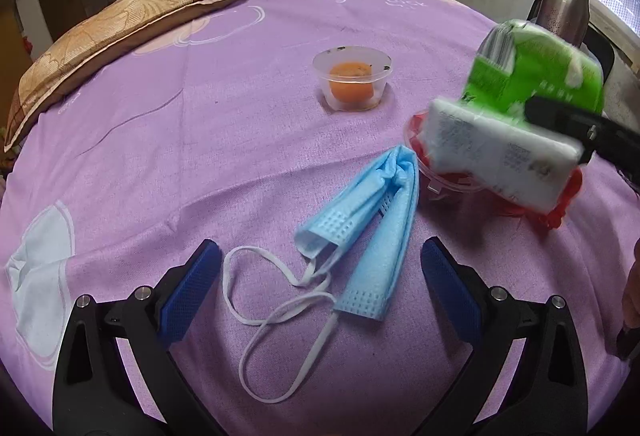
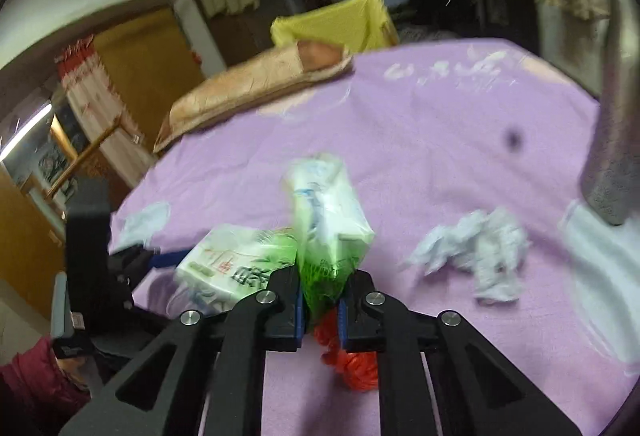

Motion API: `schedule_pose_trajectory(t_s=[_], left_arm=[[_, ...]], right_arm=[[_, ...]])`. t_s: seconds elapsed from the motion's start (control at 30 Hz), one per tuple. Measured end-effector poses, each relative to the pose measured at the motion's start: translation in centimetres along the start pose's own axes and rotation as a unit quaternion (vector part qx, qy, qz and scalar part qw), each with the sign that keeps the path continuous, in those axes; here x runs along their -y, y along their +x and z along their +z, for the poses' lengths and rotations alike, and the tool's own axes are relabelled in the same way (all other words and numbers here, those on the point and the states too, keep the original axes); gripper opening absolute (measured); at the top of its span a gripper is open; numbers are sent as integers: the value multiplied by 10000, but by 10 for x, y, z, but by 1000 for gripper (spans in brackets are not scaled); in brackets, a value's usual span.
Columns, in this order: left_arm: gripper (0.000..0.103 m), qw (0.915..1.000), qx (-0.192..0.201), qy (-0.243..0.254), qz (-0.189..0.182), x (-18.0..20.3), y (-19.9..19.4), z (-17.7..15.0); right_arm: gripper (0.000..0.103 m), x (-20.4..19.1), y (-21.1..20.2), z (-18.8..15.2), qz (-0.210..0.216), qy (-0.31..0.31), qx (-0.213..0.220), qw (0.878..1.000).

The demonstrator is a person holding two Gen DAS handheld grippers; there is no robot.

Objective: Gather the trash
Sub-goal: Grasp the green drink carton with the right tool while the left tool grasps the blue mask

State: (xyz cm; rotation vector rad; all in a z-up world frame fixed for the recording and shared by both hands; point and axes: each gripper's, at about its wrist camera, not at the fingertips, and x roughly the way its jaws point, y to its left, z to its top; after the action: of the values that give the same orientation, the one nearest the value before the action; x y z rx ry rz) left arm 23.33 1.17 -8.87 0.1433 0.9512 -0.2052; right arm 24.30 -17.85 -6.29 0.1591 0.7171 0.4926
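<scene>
so the right gripper [image 2: 318, 310] is clamped tight on the green end of a tissue pack [image 2: 332, 220], the soft green and white kind. the wrapper is pinched thin between the two blue pads and the pack sticks up and away from the fingers, kinda blurry. in the left wrist view the same tissue pack [image 1: 516, 116] hangs off the right gripper [image 1: 560, 120] at the right side, lifted over a clear plastic tub [image 1: 432, 172] with a red bag [image 1: 560, 204] bunched in and around it. the red bag [image 2: 352, 360] also shows just under the right fingers in the right wrist view.

the left gripper [image 1: 320, 288] is wide open and holding nothing. a blue face mask [image 1: 372, 220] lies folded on the purple sheet [image 1: 200, 156] right between its two blue pads, with the white ear loops trailing toward the camera. can't tell if the pads touch the mask, looks like they don't.

further back there's a small clear cup [image 1: 352, 76] with something orange inside, standing apart from the mask. a crumpled white tissue [image 2: 476, 256] sits on the sheet to the right of the pack, near a metal bottle [image 2: 616, 140] at the edge. a brown pillow [image 1: 108, 44] lies at the far left of the sheet.
</scene>
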Motion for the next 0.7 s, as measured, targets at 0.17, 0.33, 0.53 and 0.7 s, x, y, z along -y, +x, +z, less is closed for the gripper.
schedule_pose_trajectory(t_s=[0.17,0.33,0.53,0.7], left_arm=[[97,10000,-4,-2,-14,1,-1,0],[97,10000,7,-48,-45,-3,-2,2],[95,9995,63,-304,-75,-12,-1,7],[80,9995,223,-126,-172,-5,-7,7]], right_arm=[[13,14,-16,4,-202,240,323,9990],[13,23,-19,6,-238,379,357,9984],[16,25,-18,5,-236,370,262,9987],[16,27,-15,5,-274,420,174,9986]])
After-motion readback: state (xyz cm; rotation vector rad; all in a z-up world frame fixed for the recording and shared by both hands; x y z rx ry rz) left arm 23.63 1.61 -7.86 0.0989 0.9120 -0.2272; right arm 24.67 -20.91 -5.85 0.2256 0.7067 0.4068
